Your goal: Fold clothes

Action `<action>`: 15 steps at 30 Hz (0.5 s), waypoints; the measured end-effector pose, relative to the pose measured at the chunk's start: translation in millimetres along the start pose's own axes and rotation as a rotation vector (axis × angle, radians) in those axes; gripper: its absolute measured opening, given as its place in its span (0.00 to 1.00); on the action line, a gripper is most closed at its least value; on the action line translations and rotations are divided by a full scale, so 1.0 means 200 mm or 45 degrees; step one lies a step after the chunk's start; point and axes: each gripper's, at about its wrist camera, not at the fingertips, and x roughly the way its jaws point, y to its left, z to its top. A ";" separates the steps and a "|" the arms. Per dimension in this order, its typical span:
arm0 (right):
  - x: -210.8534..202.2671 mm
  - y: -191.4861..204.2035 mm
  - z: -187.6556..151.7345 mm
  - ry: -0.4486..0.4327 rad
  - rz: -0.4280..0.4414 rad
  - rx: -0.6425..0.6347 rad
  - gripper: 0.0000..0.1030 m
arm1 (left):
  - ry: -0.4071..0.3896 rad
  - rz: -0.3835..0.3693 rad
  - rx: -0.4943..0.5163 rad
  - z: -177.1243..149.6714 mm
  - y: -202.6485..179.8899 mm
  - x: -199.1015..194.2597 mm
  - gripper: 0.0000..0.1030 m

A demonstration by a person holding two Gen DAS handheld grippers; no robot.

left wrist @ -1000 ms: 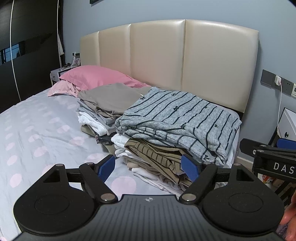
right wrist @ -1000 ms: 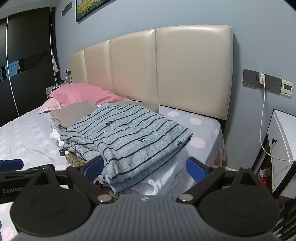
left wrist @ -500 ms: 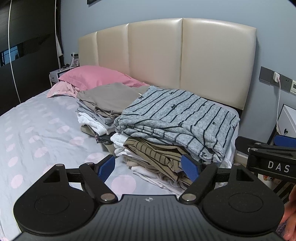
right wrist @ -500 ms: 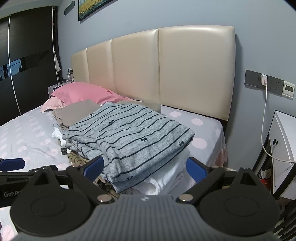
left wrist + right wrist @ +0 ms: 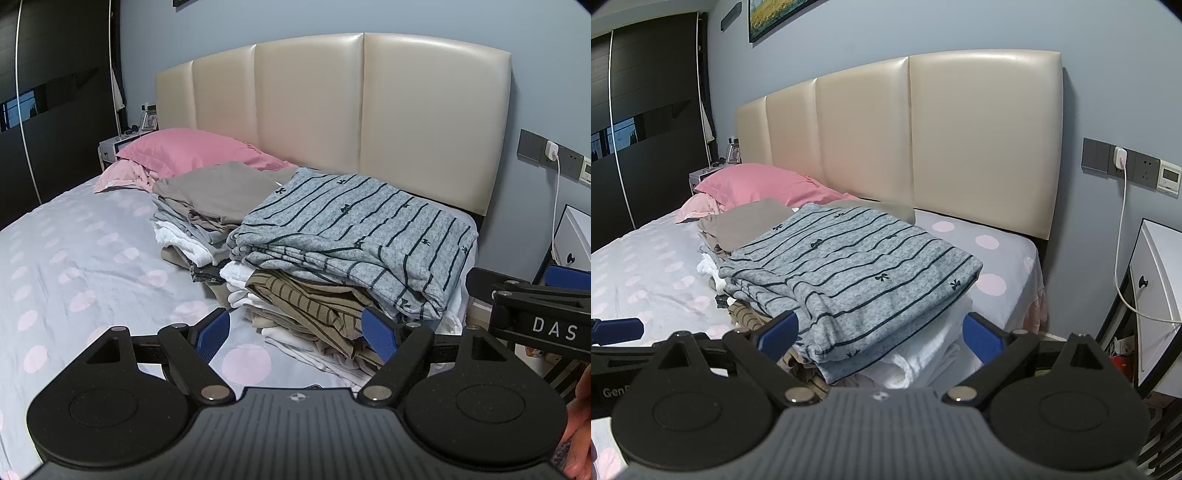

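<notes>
- Clothes lie in two folded stacks on the bed (image 5: 74, 266), ahead of both hand-held grippers and near the headboard (image 5: 369, 122).
- Topping the nearer stack is a grey striped sweater (image 5: 354, 236), folded flat over an olive striped garment (image 5: 306, 306) and white pieces.
- The farther stack, just beyond and left of it, carries a taupe garment (image 5: 221, 188) on top.
- The left hand-held gripper (image 5: 295, 332) stands wide open with nothing between its blue pads, short of the nearer stack's front edge.
- The right hand-held gripper (image 5: 882, 334) is also spread wide and holds nothing; the sweater's folded corner shows in the gap beyond its pads.
- A pink pillow (image 5: 192, 151) rests behind the stacks, to the left.
- A white nightstand (image 5: 1156, 295) stands to the right of the bed.
</notes>
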 end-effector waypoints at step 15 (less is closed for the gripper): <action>0.00 0.00 0.00 0.001 0.007 0.003 0.94 | 0.008 0.001 0.008 -0.01 -0.01 -0.01 0.76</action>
